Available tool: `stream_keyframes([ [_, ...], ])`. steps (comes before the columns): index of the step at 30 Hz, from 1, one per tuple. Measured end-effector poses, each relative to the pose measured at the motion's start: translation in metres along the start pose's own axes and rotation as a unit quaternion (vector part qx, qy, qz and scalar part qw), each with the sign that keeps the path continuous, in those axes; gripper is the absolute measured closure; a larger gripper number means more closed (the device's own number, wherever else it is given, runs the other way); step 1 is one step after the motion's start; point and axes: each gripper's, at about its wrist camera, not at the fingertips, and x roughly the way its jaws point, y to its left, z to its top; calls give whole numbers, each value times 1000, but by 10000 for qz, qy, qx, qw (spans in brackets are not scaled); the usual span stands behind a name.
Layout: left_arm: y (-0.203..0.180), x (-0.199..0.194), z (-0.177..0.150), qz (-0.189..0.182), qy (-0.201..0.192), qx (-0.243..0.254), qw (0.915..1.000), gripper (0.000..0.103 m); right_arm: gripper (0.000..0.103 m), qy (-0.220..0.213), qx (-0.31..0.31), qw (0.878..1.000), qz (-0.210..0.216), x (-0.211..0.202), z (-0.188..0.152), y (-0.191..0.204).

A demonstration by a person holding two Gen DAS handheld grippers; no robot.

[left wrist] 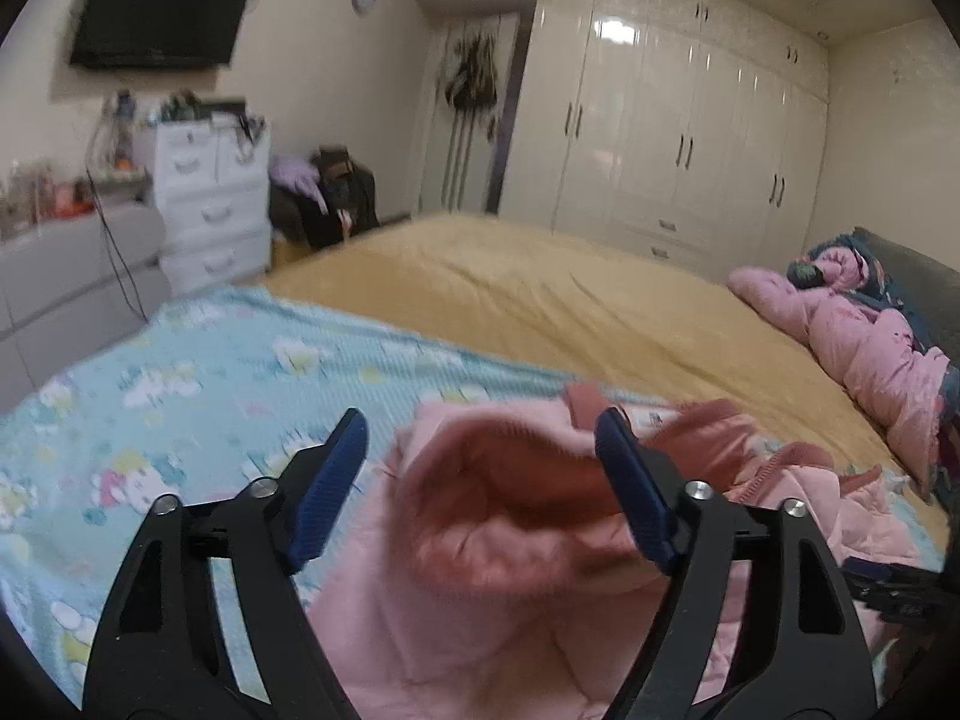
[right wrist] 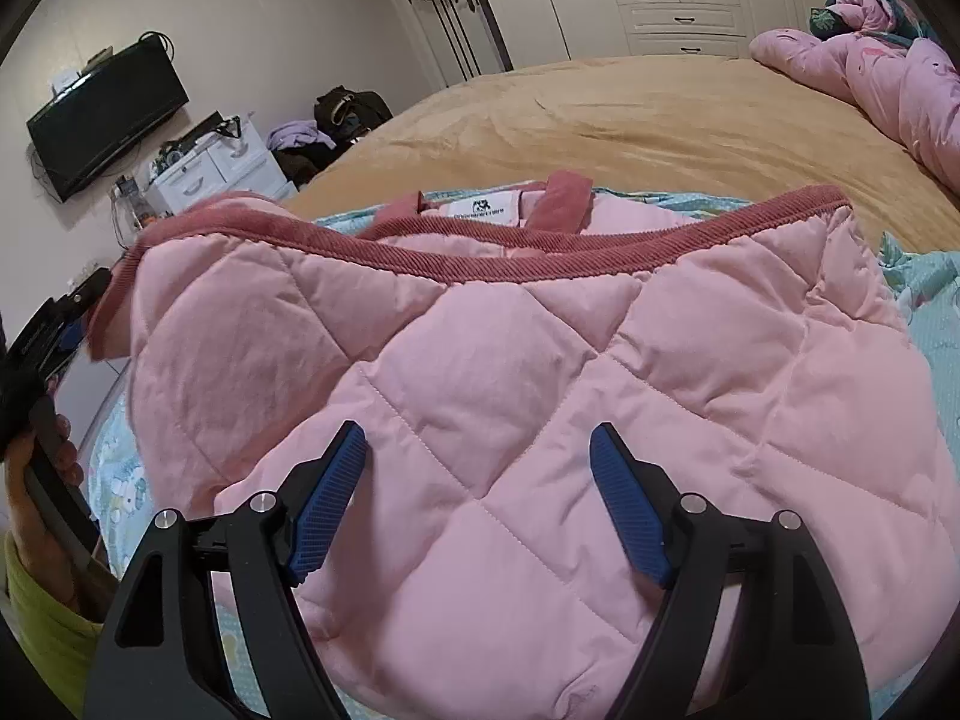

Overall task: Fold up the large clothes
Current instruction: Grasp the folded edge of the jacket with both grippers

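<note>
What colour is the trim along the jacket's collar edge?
Darker dusty-rose corduroy trim on the pale pink quilted jacket; clearest in the right wrist view.

Home bedroom: bed [left wrist: 540,276], wardrobe [left wrist: 678,138].

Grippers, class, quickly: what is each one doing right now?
Left gripper: open, holding nothing, over the pink jacket.
Right gripper: open, holding nothing, over the jacket's quilted panel.

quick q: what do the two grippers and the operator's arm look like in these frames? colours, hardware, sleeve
The left gripper and right gripper look alike: black angular linkage arms with triangular cutouts, silver round pivot pins, and blue ribbed finger pads. No cables or markings show on either. In the right wrist view, the operator's bare left hand shows below a yellow-green sleeve.
</note>
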Motion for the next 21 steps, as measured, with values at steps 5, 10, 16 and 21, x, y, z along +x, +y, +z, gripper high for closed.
stream_keyframes([
  [5,7,-1,-6,383,-130,399,9984,13,16,-708,-31,9971,-290,-41,6,-21],
  [10,32,25,-19,339,339,379,9981,10,15,-857,-81,9877,-1309,-61,14,-56],
  [16,46,42,-34,-13,675,268,9974,9,15,-390,156,9865,-1585,-44,17,-90],
  [21,56,12,-38,19,-113,-134,9998,9,15,-278,280,9862,-1608,-33,8,-105],
])
